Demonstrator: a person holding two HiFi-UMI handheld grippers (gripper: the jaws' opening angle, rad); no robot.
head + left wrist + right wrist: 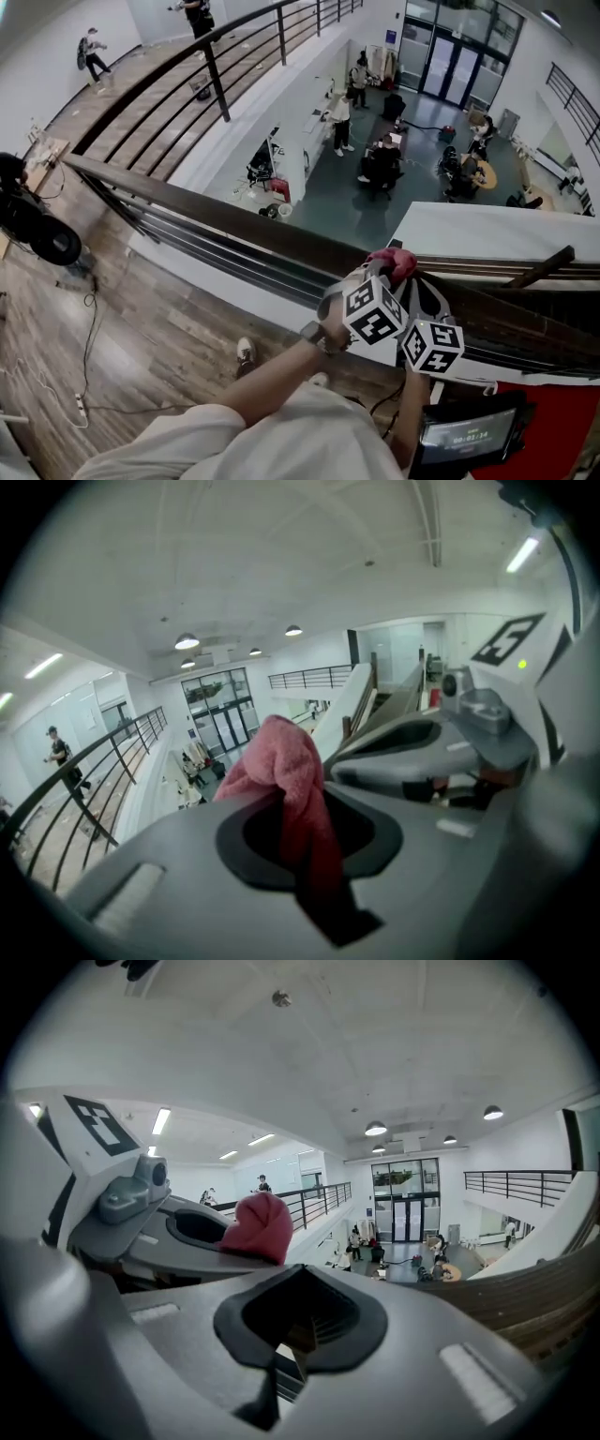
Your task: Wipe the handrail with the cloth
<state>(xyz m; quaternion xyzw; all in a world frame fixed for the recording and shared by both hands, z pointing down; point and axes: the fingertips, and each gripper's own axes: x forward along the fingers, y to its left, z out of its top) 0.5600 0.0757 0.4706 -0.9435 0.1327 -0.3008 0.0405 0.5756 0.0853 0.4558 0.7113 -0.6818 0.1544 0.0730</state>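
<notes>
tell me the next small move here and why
Probably press the left gripper down so that the pink cloth it clamps sits flat on the wooden handrail, then slide it along the top. The cloth is bunched right at the rail's top edge, but whether it presses on the wood cannot be told. The right gripper is shut on nothing, so it can wait.

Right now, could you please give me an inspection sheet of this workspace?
Surface: wooden handrail, bare to the left of the grippers.
Job's things: pink cloth bunched at the handrail.
Clutter: black gear on the floor, far left.
Grippers: left gripper shut on the cloth; right gripper shut, holding nothing.
Cables: cable trailing across the floor.
Surroundings: open atrium below the handrail, people down there.
</notes>
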